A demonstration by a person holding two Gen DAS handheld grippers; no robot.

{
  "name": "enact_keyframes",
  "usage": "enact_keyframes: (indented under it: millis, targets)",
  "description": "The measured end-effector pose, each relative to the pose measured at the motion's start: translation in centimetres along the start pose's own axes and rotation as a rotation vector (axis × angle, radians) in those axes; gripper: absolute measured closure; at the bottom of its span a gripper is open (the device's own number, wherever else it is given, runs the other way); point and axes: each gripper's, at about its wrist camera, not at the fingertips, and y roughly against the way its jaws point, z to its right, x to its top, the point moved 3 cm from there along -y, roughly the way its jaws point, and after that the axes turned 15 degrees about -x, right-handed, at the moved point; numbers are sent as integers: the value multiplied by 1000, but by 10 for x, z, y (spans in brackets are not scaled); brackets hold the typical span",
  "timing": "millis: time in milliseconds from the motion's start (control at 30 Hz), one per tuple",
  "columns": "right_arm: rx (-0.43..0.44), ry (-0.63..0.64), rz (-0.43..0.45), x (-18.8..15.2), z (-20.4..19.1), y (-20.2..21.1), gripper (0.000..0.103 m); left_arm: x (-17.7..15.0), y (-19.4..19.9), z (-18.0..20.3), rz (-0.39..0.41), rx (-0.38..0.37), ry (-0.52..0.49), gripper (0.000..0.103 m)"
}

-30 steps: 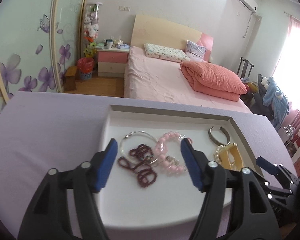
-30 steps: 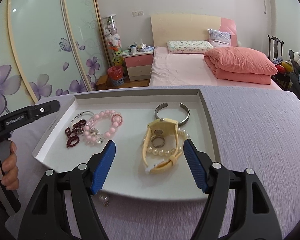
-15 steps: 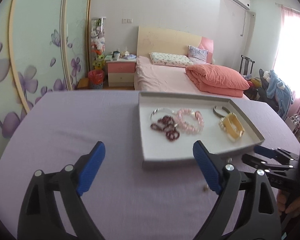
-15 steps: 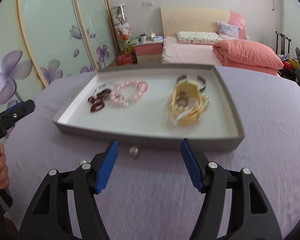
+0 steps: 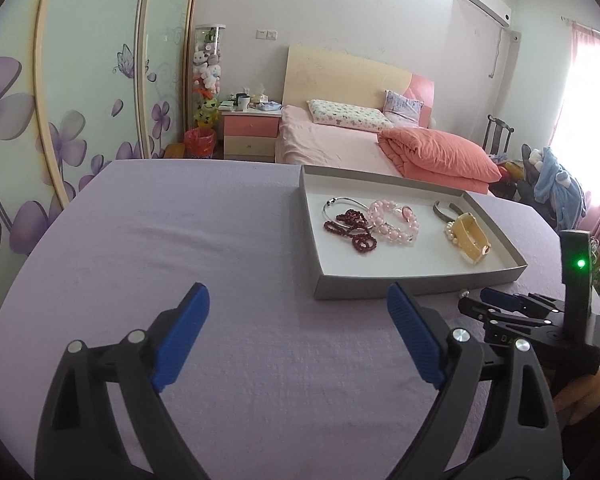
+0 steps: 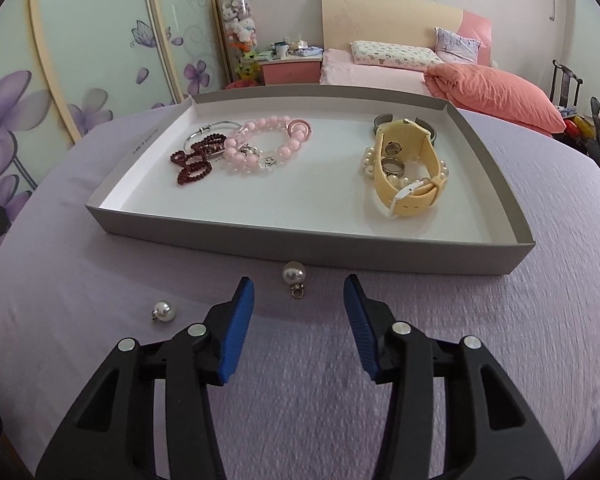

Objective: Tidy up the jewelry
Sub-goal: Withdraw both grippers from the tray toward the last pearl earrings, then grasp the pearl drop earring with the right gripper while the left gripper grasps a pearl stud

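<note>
- A table [image 6: 540, 340] draped in finely textured lilac cloth is carrying everything.
- 1 shallow rectangular tray [image 6: 300, 246], grey card outside and white inside, is lying on that cloth.
- The left gripper [image 5: 298, 336] is hovering with its 2 ribbed blue pads spread wide over bare cloth, left of the tray and gripping nothing.
- The right gripper [image 6: 298, 312] is hanging just before the tray's near wall, its jaws parted and holding nothing.
- 1 cream rubbery watch [image 6: 408, 168] is sitting in the tray's right half, looping around 2 metal rings [image 6: 392, 166].
- 1 pink bead bracelet [image 6: 268, 144] is resting in the left half, touching 1 dark red bead strand [image 6: 196, 160].
- 2 round pearl pendants are lying outside the tray: 1 [image 6: 294, 274] just ahead of the right gripper's pads, 1 [image 6: 164, 311] further left.
</note>
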Motion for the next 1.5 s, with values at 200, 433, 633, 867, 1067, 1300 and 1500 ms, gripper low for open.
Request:
enact_keyframes:
  millis: [200, 433, 633, 867, 1067, 1300, 1500]
  targets:
    - [-19, 24, -4, 3, -8, -3, 64, 0, 0, -5, -2, -2, 18, 12]
    - [-49, 32, -5, 2, -11, -3, 76, -2, -3, -2, -18, -11, 13, 12]
    - [-70, 25, -8, 2, -18, -2, 89, -7, -9, 9, -44, -24, 1, 12]
    - [-36, -34, -26, -7, 7, 7, 89, -18, -20, 27, -88, -55, -30, 12]
    - [-20, -100, 5, -12, 39, 27, 89, -31, -42, 52, -158, -92, -64, 12]
    - [-4, -147, 16, -15, 61, 35, 89, -47, -79, 86, -245, -107, -113, 13]
    - [11, -156, 15, -15, 65, 32, 89, -49, -104, 95, -286, -117, -103, 30]
